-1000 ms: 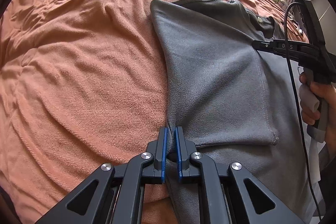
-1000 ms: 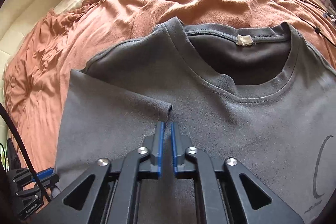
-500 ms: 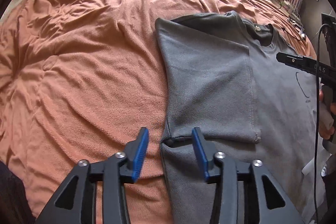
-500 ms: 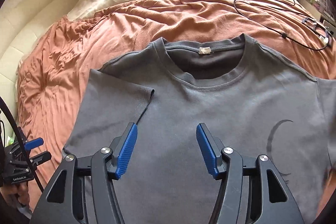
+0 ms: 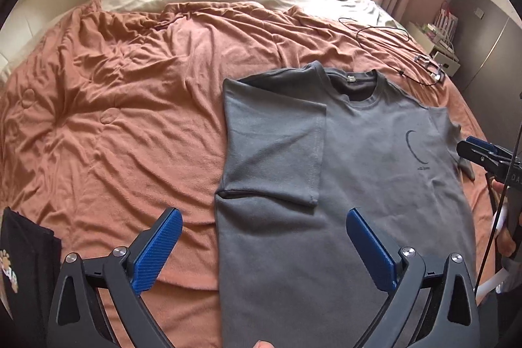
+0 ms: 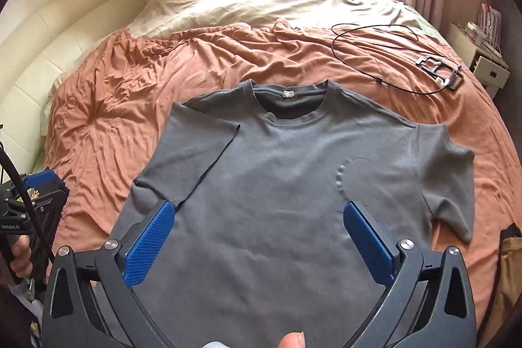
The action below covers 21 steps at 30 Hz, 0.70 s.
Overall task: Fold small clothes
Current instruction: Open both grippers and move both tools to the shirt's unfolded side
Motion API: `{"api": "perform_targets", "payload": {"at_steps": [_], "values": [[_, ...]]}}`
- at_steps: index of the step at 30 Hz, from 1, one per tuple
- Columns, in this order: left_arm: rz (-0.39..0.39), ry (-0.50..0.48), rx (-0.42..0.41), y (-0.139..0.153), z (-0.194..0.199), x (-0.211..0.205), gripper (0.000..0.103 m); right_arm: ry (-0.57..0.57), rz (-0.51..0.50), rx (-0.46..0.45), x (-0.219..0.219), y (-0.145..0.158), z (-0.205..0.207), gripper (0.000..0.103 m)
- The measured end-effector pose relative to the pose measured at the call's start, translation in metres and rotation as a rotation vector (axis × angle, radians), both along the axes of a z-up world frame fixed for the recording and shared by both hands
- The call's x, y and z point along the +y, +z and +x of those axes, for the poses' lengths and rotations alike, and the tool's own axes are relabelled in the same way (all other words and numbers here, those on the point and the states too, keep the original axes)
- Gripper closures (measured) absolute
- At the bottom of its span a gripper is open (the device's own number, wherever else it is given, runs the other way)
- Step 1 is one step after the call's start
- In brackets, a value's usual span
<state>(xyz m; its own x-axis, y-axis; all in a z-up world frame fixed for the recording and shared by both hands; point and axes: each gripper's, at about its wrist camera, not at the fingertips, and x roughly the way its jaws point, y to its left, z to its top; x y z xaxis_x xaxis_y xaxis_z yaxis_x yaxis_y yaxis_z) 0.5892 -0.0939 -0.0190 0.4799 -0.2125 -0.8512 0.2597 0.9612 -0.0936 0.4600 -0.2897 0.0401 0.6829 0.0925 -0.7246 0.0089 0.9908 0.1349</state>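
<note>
Left hand-held gripper [image 5: 261, 245] and right hand-held gripper [image 6: 259, 243]: jaws opening wide, nothing between them. A second ago both pinched the folded left sleeve; now it lies released. Grey t-shirt [image 6: 293, 185] flat on the bed [image 6: 146, 80]. Soft, light, limp; next hold probably the right sleeve [image 6: 447, 181] hem.

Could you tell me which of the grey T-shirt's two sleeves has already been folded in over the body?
The sleeve on the picture's left, lying flat on the T-shirt; the other sleeve is spread out over the orange blanket.

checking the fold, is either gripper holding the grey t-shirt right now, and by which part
Nothing is held. The left gripper and right gripper are both opening, clear above the grey t-shirt.
</note>
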Motion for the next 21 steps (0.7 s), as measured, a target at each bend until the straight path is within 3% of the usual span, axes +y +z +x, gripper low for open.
{"api": "perform_targets", "payload": {"at_steps": [11, 21], "values": [[-0.062, -0.074, -0.181, 0.081, -0.093, -0.031, 0.0, -0.01, -0.071, -0.035, -0.006, 0.049, -0.104, 0.0], [-0.173, -0.097, -0.222, 0.112, -0.163, -0.058, 0.0, -0.052, -0.065, -0.111, -0.027, 0.063, -0.193, 0.0]]}}
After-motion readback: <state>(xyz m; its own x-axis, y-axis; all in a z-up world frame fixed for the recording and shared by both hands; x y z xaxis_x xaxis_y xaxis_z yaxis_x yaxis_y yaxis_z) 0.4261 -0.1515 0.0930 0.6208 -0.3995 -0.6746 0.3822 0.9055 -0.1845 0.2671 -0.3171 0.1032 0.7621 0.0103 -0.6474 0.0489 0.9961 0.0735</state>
